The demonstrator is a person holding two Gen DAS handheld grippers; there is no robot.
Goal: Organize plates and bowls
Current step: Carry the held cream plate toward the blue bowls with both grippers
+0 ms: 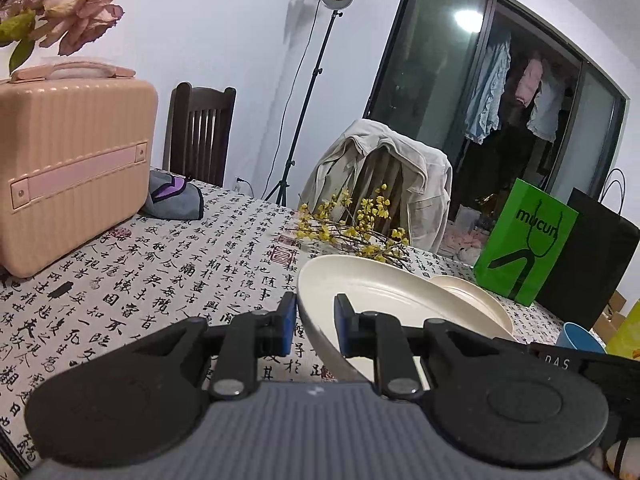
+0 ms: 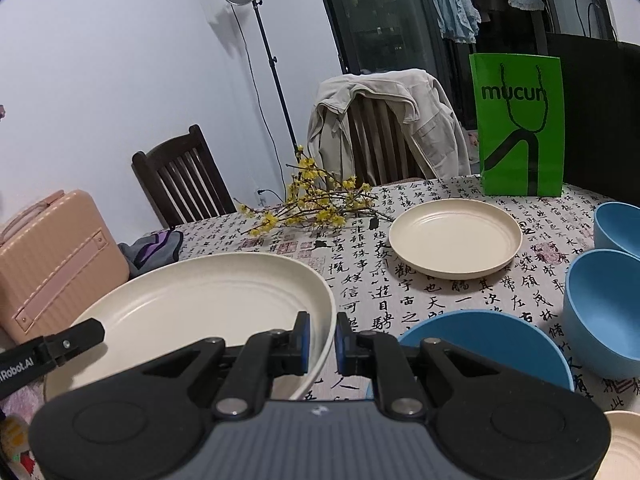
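Tabletop [image 2: 440, 312], calligraphy cloth. Big cream plate [image 2: 208, 304] held above it at the near left, each claw clenched on an opposite rim: left claw [image 1: 316, 322], right claw [image 2: 322, 340]. Plate tilts, smooth and glossy. Risk: a thin rim could slip if the hands drift apart. Second plate [image 2: 456, 236] lies flat beyond; blue bowls [image 2: 604, 304] to the right.

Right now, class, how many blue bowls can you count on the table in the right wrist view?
3: nearest bowl just right of the right gripper; middle bowl at right; far bowl at the right edge. Others may lie outside the frame.
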